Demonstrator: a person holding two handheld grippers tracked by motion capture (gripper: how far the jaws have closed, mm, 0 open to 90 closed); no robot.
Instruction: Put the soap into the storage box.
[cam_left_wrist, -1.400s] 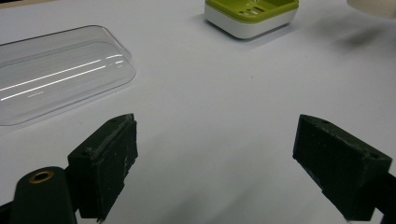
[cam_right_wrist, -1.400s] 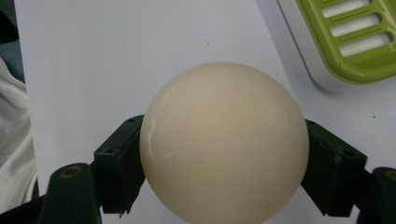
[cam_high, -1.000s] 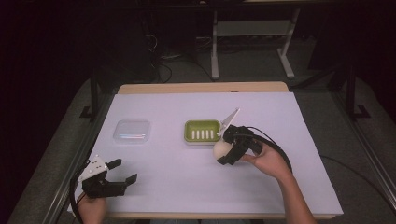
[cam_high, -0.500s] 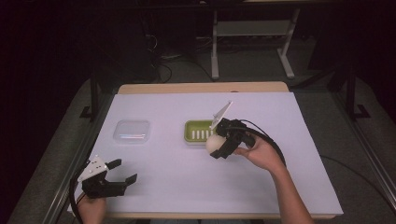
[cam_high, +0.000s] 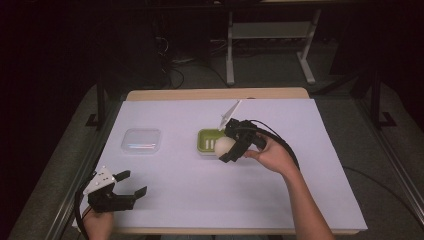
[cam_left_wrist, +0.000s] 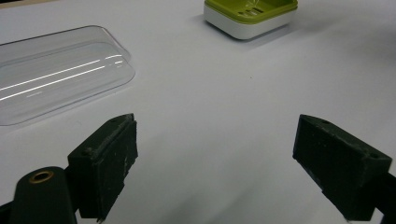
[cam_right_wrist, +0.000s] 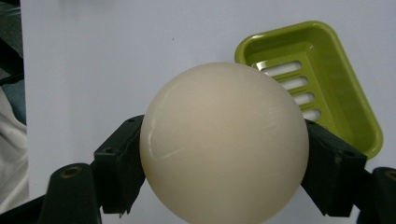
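Soap ball, pinched between our right gripper jaws, has moved over the green dish; we judge release is near. Our left gripper waits, jaws spread.

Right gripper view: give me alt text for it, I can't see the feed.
A cream round soap is clamped between the right tongs, held above the white table cover. Behind it, upper right, sits an empty green slotted soap dish.

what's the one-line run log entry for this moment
right gripper: shut on cream ball, above green soap dish | left gripper: open, idle | clear lid: on table
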